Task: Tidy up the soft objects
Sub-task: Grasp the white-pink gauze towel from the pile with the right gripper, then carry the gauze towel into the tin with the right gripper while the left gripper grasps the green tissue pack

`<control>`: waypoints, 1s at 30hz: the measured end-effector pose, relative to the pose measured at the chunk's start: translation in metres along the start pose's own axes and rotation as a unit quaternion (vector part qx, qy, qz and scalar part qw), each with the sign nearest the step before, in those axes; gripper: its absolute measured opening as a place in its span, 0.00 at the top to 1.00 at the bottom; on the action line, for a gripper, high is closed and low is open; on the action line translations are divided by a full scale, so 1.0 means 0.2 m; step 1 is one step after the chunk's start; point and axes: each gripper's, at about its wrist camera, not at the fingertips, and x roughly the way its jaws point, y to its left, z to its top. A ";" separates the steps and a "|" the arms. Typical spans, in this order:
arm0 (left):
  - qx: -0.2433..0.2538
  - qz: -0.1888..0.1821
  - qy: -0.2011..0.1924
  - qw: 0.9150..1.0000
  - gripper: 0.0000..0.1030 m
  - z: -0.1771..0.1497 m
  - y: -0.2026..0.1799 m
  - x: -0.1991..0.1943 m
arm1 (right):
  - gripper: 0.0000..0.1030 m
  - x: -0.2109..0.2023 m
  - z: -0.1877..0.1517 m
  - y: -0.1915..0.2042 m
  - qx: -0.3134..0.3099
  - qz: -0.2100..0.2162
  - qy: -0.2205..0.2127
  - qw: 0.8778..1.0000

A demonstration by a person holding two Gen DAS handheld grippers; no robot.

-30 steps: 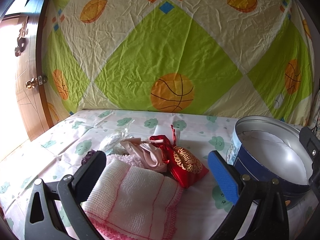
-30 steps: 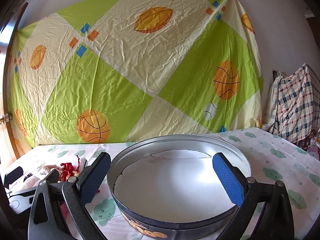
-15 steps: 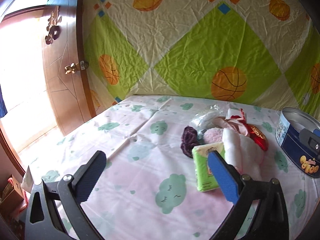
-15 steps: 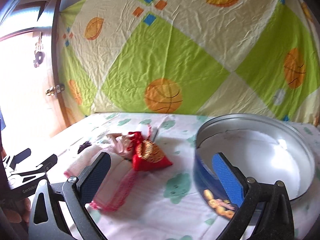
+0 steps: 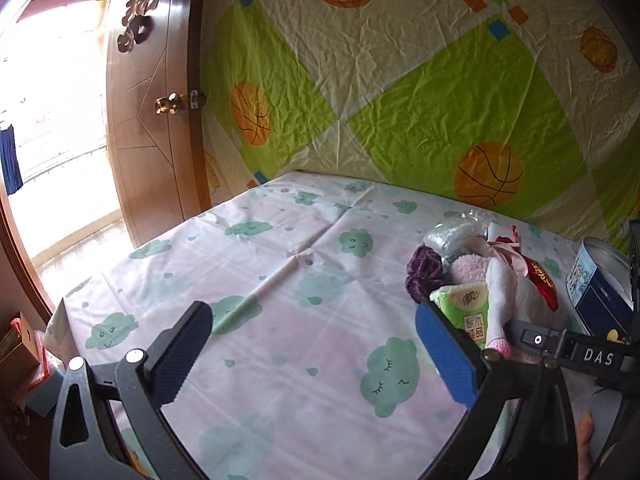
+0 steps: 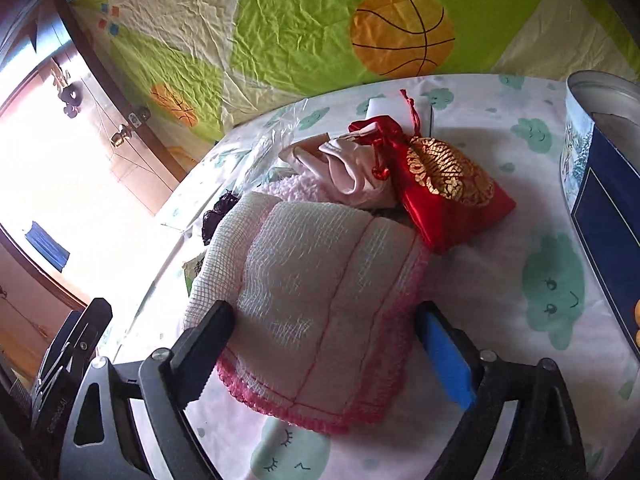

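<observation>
Left tongs [image 5: 312,344]: released, jaws spread wide over a bare stretch of the cloud-print tabletop [image 5: 280,280], grasping nothing. The pile of soft things lies to their right, the green tissue pack [image 5: 466,308] just beside the blue pad of the right finger.

Right tongs [image 6: 324,344]: released, jaws spread to either side of the near end of the folded white towel [image 6: 320,292] with its pink crocheted edge; whether the pads touch the cloth cannot be told.

Pile, right wrist view: behind the towel lie a fluffy pink cloth [image 6: 292,190], a pale pink garment [image 6: 352,172] and a red drawstring pouch [image 6: 444,184] with gold embroidery, the pouch resting against the towel's far right corner. A dark purple item [image 6: 218,216] and clear plastic wrapping [image 6: 272,140] sit at the left of the pile.

Left wrist view: the same pile, with the purple item [image 5: 424,272] nearest the tabletop's middle and the towel [image 5: 508,300] draped over the rest.

Round blue tin [image 6: 604,184]: open, standing to the right of the pile, apart from the pouch. A basketball-print sheet [image 5: 440,80] hangs behind; a wooden door [image 5: 156,120] stands at left.
</observation>
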 end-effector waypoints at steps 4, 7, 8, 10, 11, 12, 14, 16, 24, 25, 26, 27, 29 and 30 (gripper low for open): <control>-0.001 -0.003 0.006 1.000 0.00 0.00 -0.02 0.01 | 0.74 -0.02 -0.01 -0.01 -0.006 0.046 0.022 0.999; 0.000 -0.010 0.008 1.000 0.00 -0.01 -0.06 0.00 | 0.82 -0.13 -0.03 -0.02 -0.024 0.062 -0.006 0.998; 0.001 -0.015 0.010 1.000 0.00 -0.01 -0.07 0.00 | 0.84 -0.19 -0.03 -0.01 -0.038 0.065 -0.023 0.997; 0.003 -0.029 0.018 0.999 0.00 -0.01 -0.11 0.01 | 0.84 -0.32 -0.03 0.00 -0.059 0.069 -0.066 0.994; 0.003 -0.036 0.021 0.999 0.00 -0.01 -0.14 0.01 | 0.84 -0.39 -0.03 0.00 -0.070 0.066 -0.090 0.991; 0.003 -0.043 0.024 0.999 0.00 -0.01 -0.16 0.01 | 0.84 -0.46 -0.03 -0.01 -0.082 0.053 -0.119 0.988; 0.008 -0.054 0.038 0.998 0.00 0.00 -0.23 0.04 | 0.84 -0.59 -0.03 -0.01 -0.107 0.010 -0.176 0.979; 0.012 -0.055 0.062 0.996 0.00 0.01 -0.29 0.08 | 0.84 -0.70 -0.03 -0.05 -0.119 -0.046 -0.232 0.964; 0.014 -0.072 0.139 0.988 0.20 -0.02 -0.49 0.27 | 0.84 -0.86 -0.04 -0.24 -0.145 -0.196 -0.328 0.913; 0.015 -0.073 0.149 0.986 0.28 -0.03 -0.50 0.30 | 0.84 -0.84 -0.02 -0.25 -0.146 -0.198 -0.327 0.912; 0.011 -0.074 0.159 0.984 0.41 -0.03 -0.50 0.31 | 0.84 -0.85 -0.02 -0.26 -0.144 -0.197 -0.327 0.913; 0.005 -0.077 0.167 0.983 0.50 -0.04 -0.49 0.33 | 0.84 -0.85 -0.01 -0.27 -0.140 -0.197 -0.327 0.914; -0.012 -0.086 0.167 0.982 0.52 -0.04 -0.47 0.33 | 0.84 -0.86 -0.01 -0.29 -0.132 -0.196 -0.327 0.915; -0.022 -0.087 0.159 0.983 0.52 -0.03 -0.45 0.31 | 0.84 -0.87 0.00 -0.30 -0.127 -0.196 -0.328 0.915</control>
